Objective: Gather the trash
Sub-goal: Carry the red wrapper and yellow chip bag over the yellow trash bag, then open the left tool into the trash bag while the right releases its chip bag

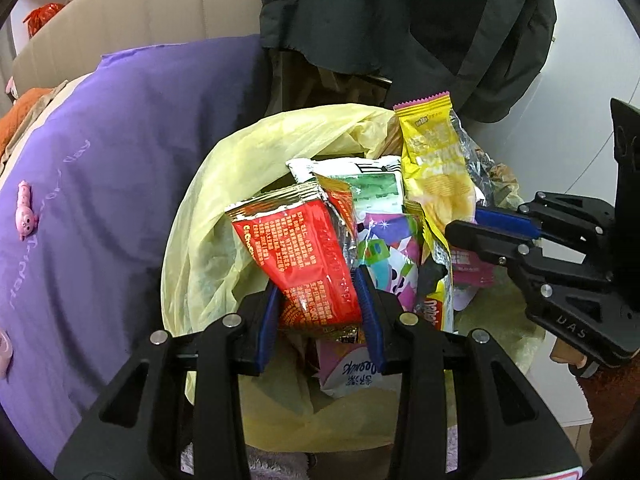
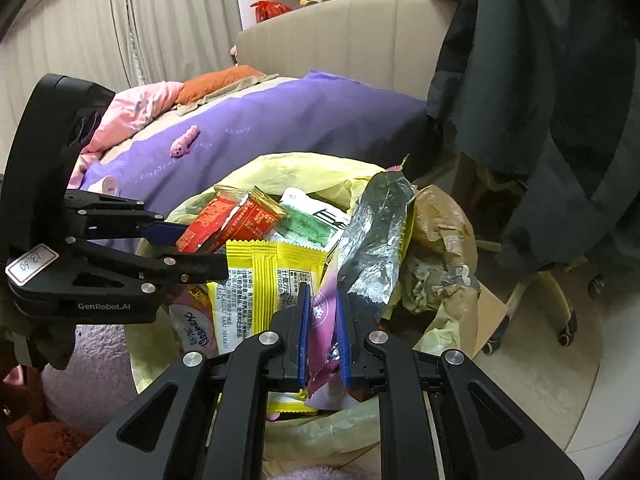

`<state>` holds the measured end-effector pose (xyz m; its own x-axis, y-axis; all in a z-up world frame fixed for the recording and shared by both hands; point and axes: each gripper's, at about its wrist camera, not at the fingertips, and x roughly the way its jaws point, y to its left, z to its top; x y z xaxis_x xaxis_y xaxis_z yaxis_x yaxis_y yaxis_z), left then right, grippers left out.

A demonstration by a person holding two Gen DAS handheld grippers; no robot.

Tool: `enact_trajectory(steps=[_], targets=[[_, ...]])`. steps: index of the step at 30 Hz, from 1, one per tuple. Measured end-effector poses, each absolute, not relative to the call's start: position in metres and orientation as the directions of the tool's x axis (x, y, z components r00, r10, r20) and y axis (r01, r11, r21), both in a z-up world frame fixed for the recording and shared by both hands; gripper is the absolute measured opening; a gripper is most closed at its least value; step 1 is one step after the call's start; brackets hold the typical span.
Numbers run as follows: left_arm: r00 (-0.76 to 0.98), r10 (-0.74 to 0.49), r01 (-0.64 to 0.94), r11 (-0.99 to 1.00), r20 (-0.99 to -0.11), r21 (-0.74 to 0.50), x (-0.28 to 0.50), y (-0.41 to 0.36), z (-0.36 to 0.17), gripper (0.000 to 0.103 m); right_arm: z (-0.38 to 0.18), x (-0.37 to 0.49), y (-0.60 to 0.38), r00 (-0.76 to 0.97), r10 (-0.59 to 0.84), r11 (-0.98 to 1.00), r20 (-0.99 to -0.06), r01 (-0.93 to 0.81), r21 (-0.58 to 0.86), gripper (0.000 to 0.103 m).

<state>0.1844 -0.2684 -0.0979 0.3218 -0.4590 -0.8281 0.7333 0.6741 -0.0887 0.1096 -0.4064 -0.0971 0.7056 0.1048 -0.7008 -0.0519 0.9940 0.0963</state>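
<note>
A bin lined with a yellow bag point(image 1: 208, 216) is heaped with snack wrappers. My left gripper point(image 1: 320, 284) is shut on a red wrapper point(image 1: 304, 256) and holds it over the bin. In the right wrist view, my right gripper point(image 2: 322, 304) is shut on a pink and purple wrapper point(image 2: 326, 320) with a crumpled silver foil top point(image 2: 372, 232), also over the bin point(image 2: 280, 164). The right gripper point(image 1: 472, 226) shows at the right of the left wrist view, beside a yellow wrapper point(image 1: 436, 160). The left gripper point(image 2: 200, 248) shows at the left of the right wrist view, holding the red wrapper point(image 2: 224, 224).
A bed with a purple cover point(image 1: 120, 160) lies left of the bin, with a small pink toy point(image 1: 26, 216) on it. A dark jacket point(image 1: 400, 20) hangs behind the bin. A brown bag point(image 2: 440, 240) and a wheeled chair base point(image 2: 552, 304) sit at the right.
</note>
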Motion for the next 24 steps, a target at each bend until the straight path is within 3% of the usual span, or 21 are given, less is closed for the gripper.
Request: enact_trajectory(steps=[24], targets=[[0.284,-0.551,0.704,0.676,-0.785,-0.219,0.175,-0.25,-0.089,0.043,-0.09,0.08,-0.409,0.722,0.078,0.993,-0.687,0.002,0.115,0.013]])
